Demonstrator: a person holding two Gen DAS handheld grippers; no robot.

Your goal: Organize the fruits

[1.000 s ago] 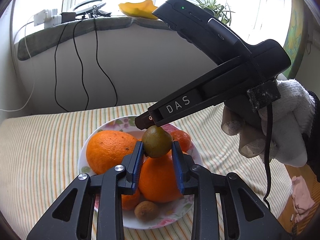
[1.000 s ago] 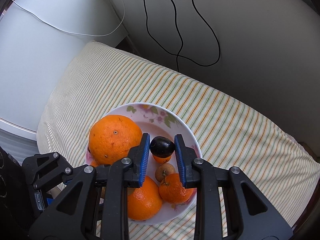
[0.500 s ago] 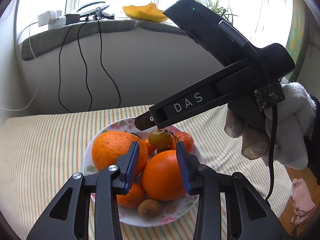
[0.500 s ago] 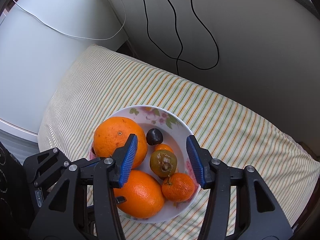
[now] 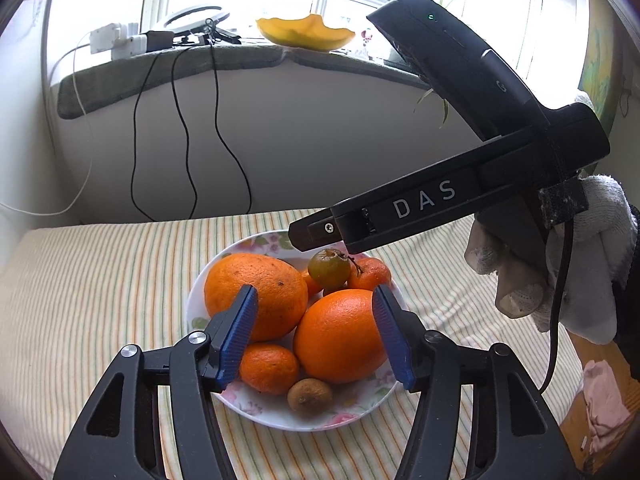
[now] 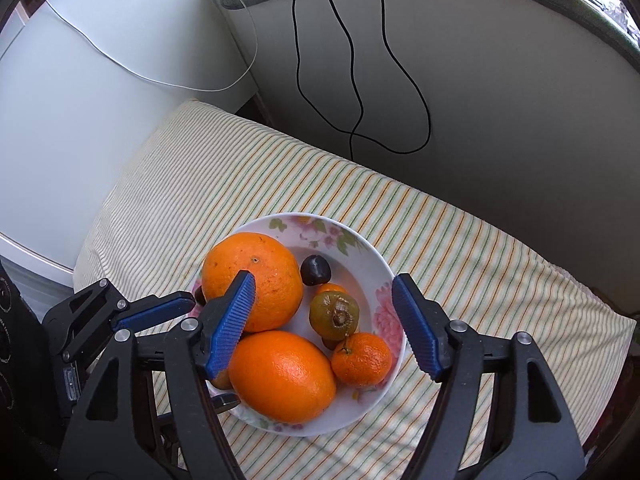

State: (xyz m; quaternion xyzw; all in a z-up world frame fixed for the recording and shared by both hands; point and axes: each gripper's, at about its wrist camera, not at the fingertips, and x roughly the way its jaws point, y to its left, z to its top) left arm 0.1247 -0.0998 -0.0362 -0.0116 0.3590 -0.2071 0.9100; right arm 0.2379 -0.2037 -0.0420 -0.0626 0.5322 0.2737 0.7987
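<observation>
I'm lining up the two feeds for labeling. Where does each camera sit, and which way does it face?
Left wrist: behind the open left tongs, looking low across the bowl toward the windowsill; the right tongs' body and gloved hand show.
Right wrist: behind the open right tongs, looking steeply down into the bowl; the left tongs show at lower left.
Shared: bowl, both big oranges, the greenish fruit, striped cloth, black cables.

Setting: daylit room, table against a windowed wall.

Striped cloth (image 5: 100, 280) in cream, green and orange covers the table. Behind it, a plain pale wall (image 5: 320, 132) with two black cables (image 5: 184, 128) hanging from a grey-padded windowsill (image 5: 168, 68). Bright windows (image 5: 248, 0) above; power strip (image 5: 116, 40) and yellow dish (image 5: 306, 32) on the sill.
</observation>
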